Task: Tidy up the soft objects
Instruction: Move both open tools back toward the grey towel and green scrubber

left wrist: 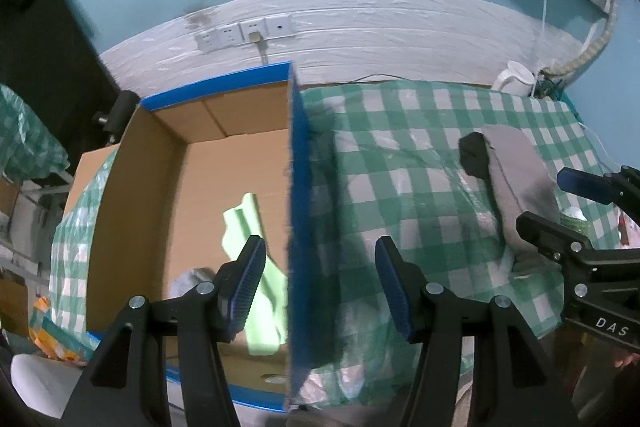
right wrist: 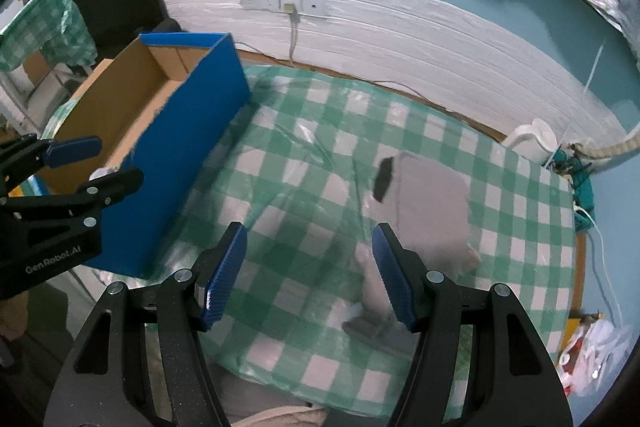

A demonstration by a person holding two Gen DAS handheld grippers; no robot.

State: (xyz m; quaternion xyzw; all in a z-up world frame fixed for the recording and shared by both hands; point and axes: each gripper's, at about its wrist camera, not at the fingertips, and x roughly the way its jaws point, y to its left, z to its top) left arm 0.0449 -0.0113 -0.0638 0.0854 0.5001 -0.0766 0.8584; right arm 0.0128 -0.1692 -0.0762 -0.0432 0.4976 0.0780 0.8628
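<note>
Both grippers, left gripper (left wrist: 320,283) and right gripper (right wrist: 310,275), gape half-wide, empty. Green cloth (left wrist: 256,275) already sits boxed in cardboard box (left wrist: 132,195); grey garment (right wrist: 428,211) on table (right wrist: 280,155) likely next.

A white kettle (right wrist: 534,141) stands at the checked tablecloth's (right wrist: 304,155) far edge, below wall sockets (right wrist: 282,3).

My left gripper (left wrist: 320,287) and right gripper (right wrist: 308,273): black frames, silver screws behind ribbed blue pads (right wrist: 224,271), white lettering on the bodies.
</note>
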